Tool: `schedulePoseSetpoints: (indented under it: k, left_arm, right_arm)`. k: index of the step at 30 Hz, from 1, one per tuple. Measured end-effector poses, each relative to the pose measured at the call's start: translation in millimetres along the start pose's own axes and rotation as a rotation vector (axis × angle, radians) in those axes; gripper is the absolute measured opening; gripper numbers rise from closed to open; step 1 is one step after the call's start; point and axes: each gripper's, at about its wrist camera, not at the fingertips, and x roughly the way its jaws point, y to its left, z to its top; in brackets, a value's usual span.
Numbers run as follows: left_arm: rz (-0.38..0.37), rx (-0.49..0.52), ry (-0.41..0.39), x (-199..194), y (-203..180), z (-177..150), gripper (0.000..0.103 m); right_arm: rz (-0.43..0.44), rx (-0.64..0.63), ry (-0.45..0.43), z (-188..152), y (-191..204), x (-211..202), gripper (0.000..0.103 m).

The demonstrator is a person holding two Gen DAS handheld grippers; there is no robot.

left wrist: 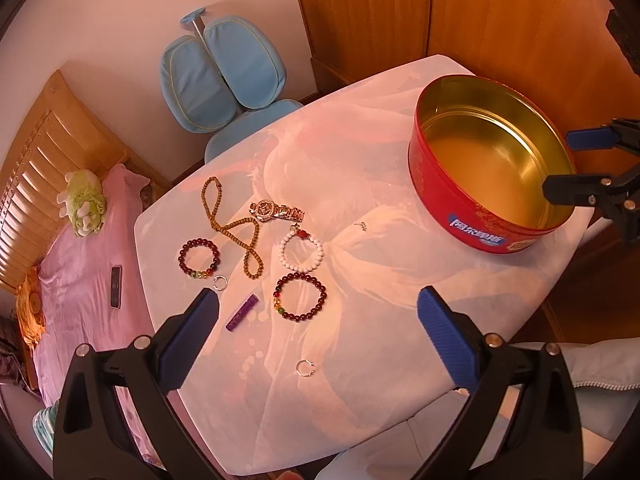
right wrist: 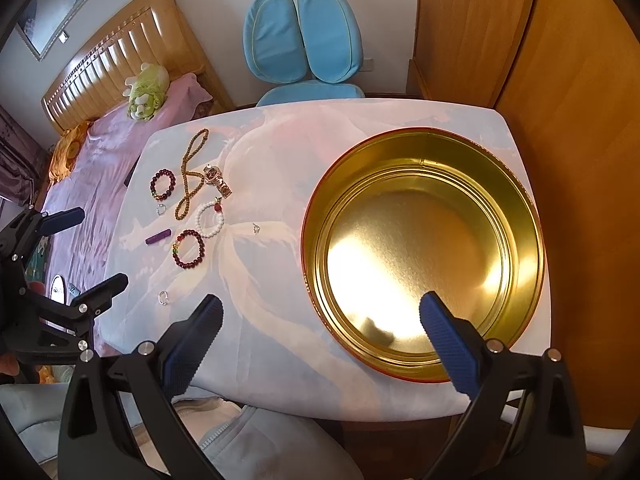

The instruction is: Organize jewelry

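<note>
Jewelry sits on the table's (left wrist: 360, 380) left half: wooden bead necklace (left wrist: 236, 226), gold watch (left wrist: 276, 210), white bracelet (left wrist: 301, 251), two dark red bracelets (left wrist: 199, 259) (left wrist: 301, 296), two rings (left wrist: 305, 368) (left wrist: 219, 282); the tiny piece (left wrist: 362, 225) further right is too small to identify. Round red tin (right wrist: 424, 252), empty, sits far right. Left gripper (left wrist: 318, 308) and right gripper (right wrist: 320, 316) both spread wide, holding nothing.

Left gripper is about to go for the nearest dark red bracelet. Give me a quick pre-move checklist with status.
1. Left gripper open, nothing held: ok.
2. Right gripper open, over the tin, away from the jewelry: ok.
3. Nearest dark red bracelet lies flat, touching no other piece: ok.
4. Red tin uncovered and empty: ok.
5. Purple bar beside the bracelet, apart: ok.
6. Bracelet clasp or stretch type: cannot tell.
</note>
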Motion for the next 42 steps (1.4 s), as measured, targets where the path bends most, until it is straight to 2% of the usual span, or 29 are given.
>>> schedulePoseSetpoints:
  k: [19, 25, 29, 32, 39, 42]
  left_arm:
    - [-0.021, 0.007, 0.027, 7, -8, 0, 0.096]
    - [-0.032, -0.037, -0.001, 12, -4, -3, 0.096]
    - [-0.004, -0.136, 0.01, 26, 11, -11, 0.096]
    - [-0.017, -0.256, 0.029, 35, 30, -25, 0.096]
    - [-0.002, -0.462, -0.025, 21, 60, -56, 0.096]
    - [-0.044, -0.582, -0.043, 13, 72, -71, 0.096]
  right_arm:
    - [0.001, 0.015, 0.03, -9, -4, 9, 0.099]
    - [0.006, -0.014, 0.003, -10, 0, 8, 0.099]
    - [0.011, -0.054, -0.024, -10, 6, 6, 0.099]
    - [0.028, -0.082, -0.033, -10, 8, 7, 0.099]
    - [0.076, -0.175, -0.069, -9, 17, 18, 0.099]
    - [0.108, -0.199, -0.069, -6, 23, 29, 0.099]
